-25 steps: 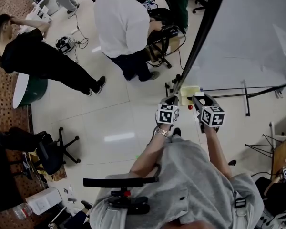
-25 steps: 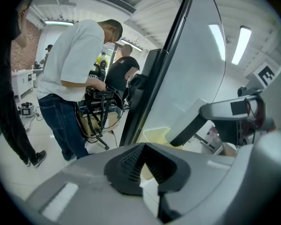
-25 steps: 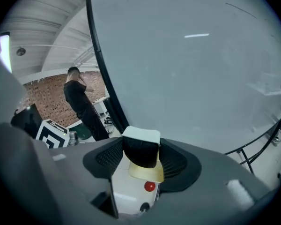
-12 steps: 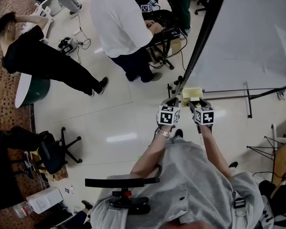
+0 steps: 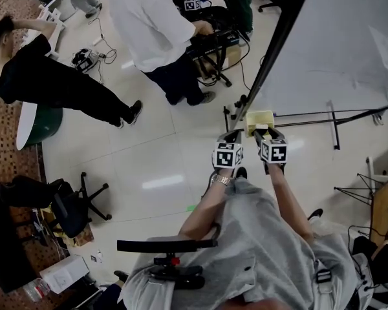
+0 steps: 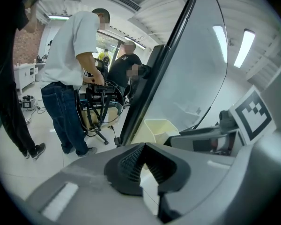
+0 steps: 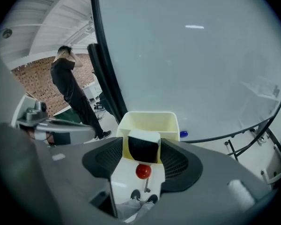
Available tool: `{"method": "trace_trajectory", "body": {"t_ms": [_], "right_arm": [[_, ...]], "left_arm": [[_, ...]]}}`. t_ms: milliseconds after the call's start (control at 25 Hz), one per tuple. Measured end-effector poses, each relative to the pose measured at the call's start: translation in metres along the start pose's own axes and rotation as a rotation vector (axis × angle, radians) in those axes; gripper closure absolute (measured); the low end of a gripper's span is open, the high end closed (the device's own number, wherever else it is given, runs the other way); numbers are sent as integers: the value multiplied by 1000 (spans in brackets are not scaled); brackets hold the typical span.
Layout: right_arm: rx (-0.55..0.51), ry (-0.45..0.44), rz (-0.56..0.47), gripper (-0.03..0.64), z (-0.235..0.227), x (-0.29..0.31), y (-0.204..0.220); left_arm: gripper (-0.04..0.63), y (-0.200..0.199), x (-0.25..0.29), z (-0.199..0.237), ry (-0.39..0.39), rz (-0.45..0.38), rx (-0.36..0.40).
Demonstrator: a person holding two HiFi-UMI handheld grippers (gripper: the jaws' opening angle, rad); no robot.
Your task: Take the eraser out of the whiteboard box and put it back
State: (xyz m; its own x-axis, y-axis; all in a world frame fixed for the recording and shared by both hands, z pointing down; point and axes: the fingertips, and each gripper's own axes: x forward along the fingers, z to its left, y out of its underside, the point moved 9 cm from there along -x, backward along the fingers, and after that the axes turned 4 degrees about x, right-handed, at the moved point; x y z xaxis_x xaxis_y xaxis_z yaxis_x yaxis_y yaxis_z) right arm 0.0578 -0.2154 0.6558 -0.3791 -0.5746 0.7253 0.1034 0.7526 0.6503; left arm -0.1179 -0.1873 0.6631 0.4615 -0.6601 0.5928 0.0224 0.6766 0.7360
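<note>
**Eraser pinched at the box's rim**

We face the big glossy white board with a black frame [image 5: 336, 50], which fills the head view toward 1 o'clock. The pale yellow open plastic box [image 7: 147, 117] hangs at its lower corner. At the box's 6 o'clock, our right gripper [image 5: 264, 134] pinches the black block eraser with a white back [image 7: 144, 149], right at the box's near rim. At that gripper's 9 o'clock, our left gripper [image 6: 143, 146] is pressed together on nothing.

The right gripper [image 7: 143, 156] fills the lower frame. Its two dark ribbed jaws are pressed against an eraser [image 7: 144, 143], which is white on top and black in front. Just behind the eraser, an open pale yellow box [image 7: 150, 119] sits at the foot of a large whiteboard [image 7: 192, 55]. A small red round thing [image 7: 143, 171] shows below the eraser. A person in black [image 7: 70, 90] stands at the left.
</note>
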Motion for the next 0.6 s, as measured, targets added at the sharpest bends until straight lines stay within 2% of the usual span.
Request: {"method": "trace_trajectory", "body": {"t_ms": [120,160,200,240,320,400,520,600], "right_arm": [[3,24,-56,359,1,-18,-3],[5,29,-81,380,2,-23,-4],[10,20,-107,552,2,-29,-4],[19,-9,-127,614,4,-34,-2],[32,-90,-134,614,7,-44,8],[13,-129,-122,614,9,-55,19],[-34,-183,-83,614,10,-73,41],[-60,-223,-45,614,7,-86,62]], "left_arm": [[591,12,7,-15,27,10,-16],[591,14,9,-23,39,9,-14],[591,17,11,-30,46,8,-8],[591,19,10,-36,49,7,1],[591,24,3,-51,40,5,19],[591,28,-6,-65,14,-8,29],[591,38,-21,-90,-51,-30,24],[591,54,-29,-108,-111,-16,14]]}}
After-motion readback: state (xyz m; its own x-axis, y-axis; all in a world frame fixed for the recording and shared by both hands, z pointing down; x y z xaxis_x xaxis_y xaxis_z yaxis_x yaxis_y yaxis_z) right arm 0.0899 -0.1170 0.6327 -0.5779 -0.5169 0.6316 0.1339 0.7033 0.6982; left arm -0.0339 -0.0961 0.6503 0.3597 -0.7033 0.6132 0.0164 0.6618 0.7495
